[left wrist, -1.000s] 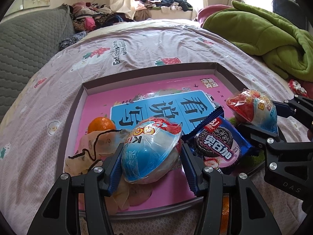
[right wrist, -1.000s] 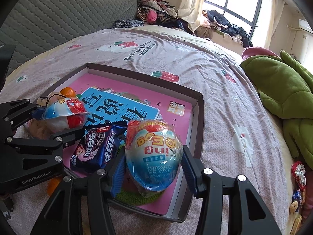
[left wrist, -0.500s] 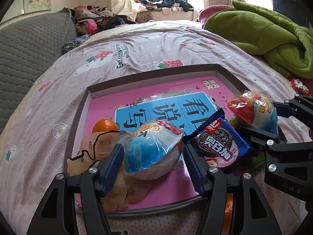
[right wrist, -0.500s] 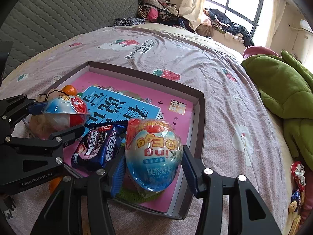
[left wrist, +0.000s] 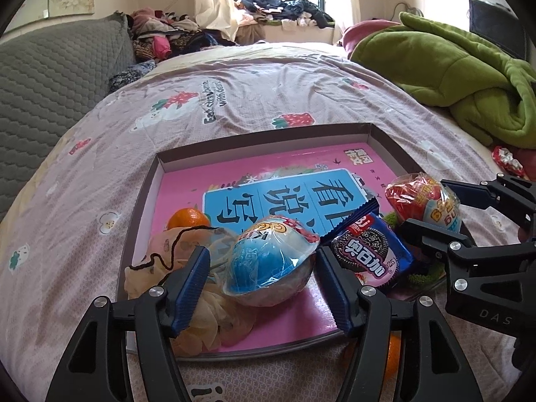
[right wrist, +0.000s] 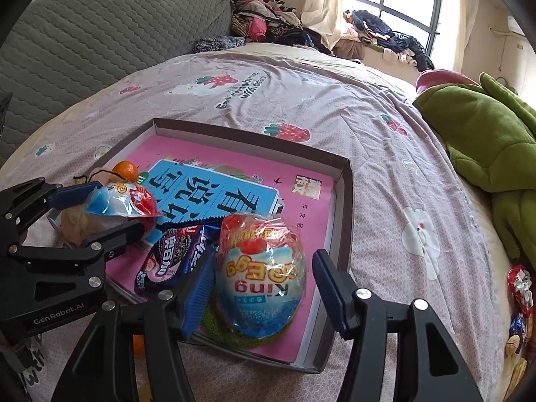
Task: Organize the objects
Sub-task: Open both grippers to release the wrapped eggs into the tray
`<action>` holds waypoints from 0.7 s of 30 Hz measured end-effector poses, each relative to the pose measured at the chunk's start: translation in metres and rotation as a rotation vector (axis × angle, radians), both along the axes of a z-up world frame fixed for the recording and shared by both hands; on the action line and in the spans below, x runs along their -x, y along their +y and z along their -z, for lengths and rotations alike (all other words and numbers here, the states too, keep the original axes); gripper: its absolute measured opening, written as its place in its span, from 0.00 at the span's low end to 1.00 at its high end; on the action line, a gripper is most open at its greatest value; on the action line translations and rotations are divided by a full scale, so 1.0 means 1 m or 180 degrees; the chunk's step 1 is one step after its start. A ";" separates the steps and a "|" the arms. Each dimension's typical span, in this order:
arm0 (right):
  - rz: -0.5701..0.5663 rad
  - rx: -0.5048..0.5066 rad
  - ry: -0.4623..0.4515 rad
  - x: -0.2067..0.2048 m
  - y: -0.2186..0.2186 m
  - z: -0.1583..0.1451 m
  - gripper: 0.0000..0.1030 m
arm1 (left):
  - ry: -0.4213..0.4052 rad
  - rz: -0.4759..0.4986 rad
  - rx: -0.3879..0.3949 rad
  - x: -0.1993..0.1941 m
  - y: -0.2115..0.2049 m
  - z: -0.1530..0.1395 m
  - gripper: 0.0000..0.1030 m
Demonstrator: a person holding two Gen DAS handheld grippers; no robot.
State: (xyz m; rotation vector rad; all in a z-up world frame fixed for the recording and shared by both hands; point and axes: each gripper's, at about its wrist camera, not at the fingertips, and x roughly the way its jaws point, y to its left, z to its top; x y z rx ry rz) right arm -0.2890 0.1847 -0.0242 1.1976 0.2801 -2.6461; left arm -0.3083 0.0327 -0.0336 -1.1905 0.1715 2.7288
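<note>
Your left gripper stands spread over the near left part of the tray; its jaws have just been opening, and the blue-topped egg lies between them with a gap at each pad, resting on the pink book that lines the tray floor. Your right gripper stands likewise at the tray's near right corner; its jaws have also just been opening, and the King egg sits between them, free on the right side, with the left pad just beside it; whether that pad touches the wrapper I cannot tell. Both eggs are down inside the tray; I judge each placement done and a withdrawal due.

The relation that governs the withdrawal: each egg lies dead ahead of its fingers, its long axis roughly crosswise for the left egg and running away from you for the right; pulling straight back along the fingers should clear both.

Obstructions: the cookie packet lies between the two eggs, just beside your left gripper's right finger; crumpled beige wrapping lies under and beside its left finger and may snag; an orange sits beyond it. Outside the tray, wrapped sweets lie on the bedspread at far right, nearer your right hand; the green blanket lies beyond.
</note>
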 end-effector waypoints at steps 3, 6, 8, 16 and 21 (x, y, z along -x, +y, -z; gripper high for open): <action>0.0024 0.0047 0.0019 0.000 0.002 -0.004 0.57 | 0.0023 0.0012 -0.0037 -0.001 -0.001 -0.004 0.65; 0.0053 0.0084 0.0052 -0.001 0.005 -0.009 0.57 | 0.0067 0.0020 -0.0033 -0.003 -0.001 -0.009 0.65; 0.0043 0.0102 0.0052 -0.001 0.005 -0.011 0.57 | 0.0056 0.0014 -0.0019 -0.002 0.000 -0.009 0.65; 0.0058 0.0101 0.0118 -0.002 0.006 -0.017 0.57 | 0.0044 0.0020 -0.0014 -0.006 0.000 -0.010 0.66; 0.0070 0.0125 0.0144 -0.003 0.008 -0.022 0.57 | 0.0076 0.0013 -0.0002 -0.009 0.000 -0.015 0.65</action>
